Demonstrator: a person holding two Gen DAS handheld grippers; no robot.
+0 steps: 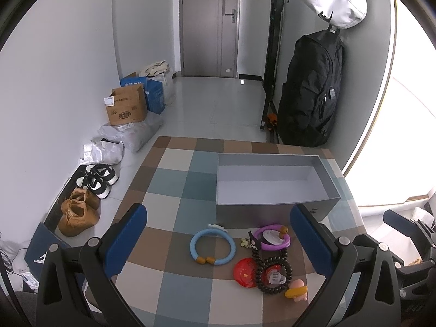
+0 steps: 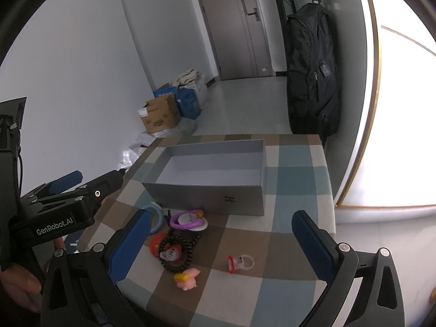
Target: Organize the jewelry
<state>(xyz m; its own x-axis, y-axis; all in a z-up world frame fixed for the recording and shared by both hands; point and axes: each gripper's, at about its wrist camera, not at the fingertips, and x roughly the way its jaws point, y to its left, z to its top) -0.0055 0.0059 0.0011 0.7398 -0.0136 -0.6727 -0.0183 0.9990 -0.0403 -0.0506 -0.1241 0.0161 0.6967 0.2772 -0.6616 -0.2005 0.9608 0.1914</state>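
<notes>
An open grey box [image 1: 275,184] stands empty on the checkered table; it also shows in the right wrist view [image 2: 215,179]. In front of it lie a light blue bracelet [image 1: 212,248], a purple bracelet [image 1: 273,237], a dark bead bracelet [image 1: 272,273], a red round badge [image 1: 244,272] and a pink and yellow toy [image 1: 297,291]. The right wrist view adds a clear ring with a red piece [image 2: 240,263]. My left gripper [image 1: 218,245] is open above the blue bracelet. My right gripper [image 2: 220,245] is open above the table, holding nothing.
The checkered table [image 1: 174,185] ends near a black backpack [image 1: 310,90] hanging at the right. Shoes [image 1: 79,212], cardboard boxes [image 1: 126,106] and bags lie on the floor along the left wall. A closed door [image 1: 209,24] is at the back.
</notes>
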